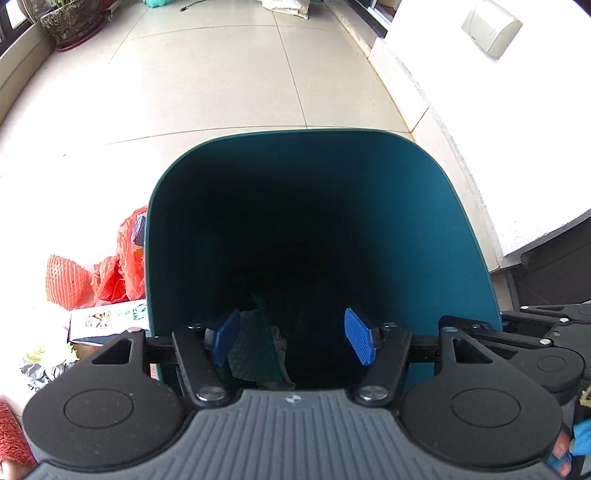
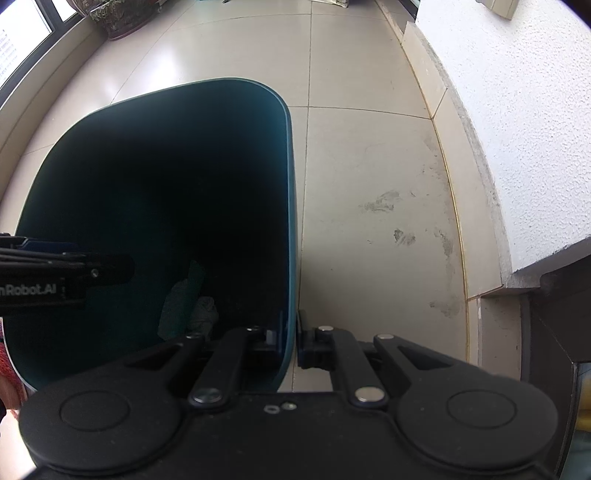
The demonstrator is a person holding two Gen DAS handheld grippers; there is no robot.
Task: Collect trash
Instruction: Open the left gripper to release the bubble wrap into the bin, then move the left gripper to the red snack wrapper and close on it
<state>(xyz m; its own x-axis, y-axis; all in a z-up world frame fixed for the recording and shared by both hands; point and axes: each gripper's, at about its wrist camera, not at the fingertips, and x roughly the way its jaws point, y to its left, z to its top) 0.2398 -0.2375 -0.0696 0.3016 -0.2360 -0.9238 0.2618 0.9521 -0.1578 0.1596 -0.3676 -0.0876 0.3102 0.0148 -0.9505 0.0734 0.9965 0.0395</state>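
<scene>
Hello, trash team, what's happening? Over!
Left gripper open over teal bin. Right gripper shut on bin wall. Trash inside. Nothing blocking.

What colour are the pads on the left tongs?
Blue, with a fine ribbed texture; the pads show best in the left wrist view.

It looked like a home's enclosed balcony or sunroom: pale glossy floor tiles point(image 1: 221, 74) ran between a low window ledge point(image 2: 44, 62) and a rough white plastered wall point(image 2: 517, 110). A potted plant point(image 1: 70, 22) (in a glazed ceramic pot) stood by the window.
</scene>
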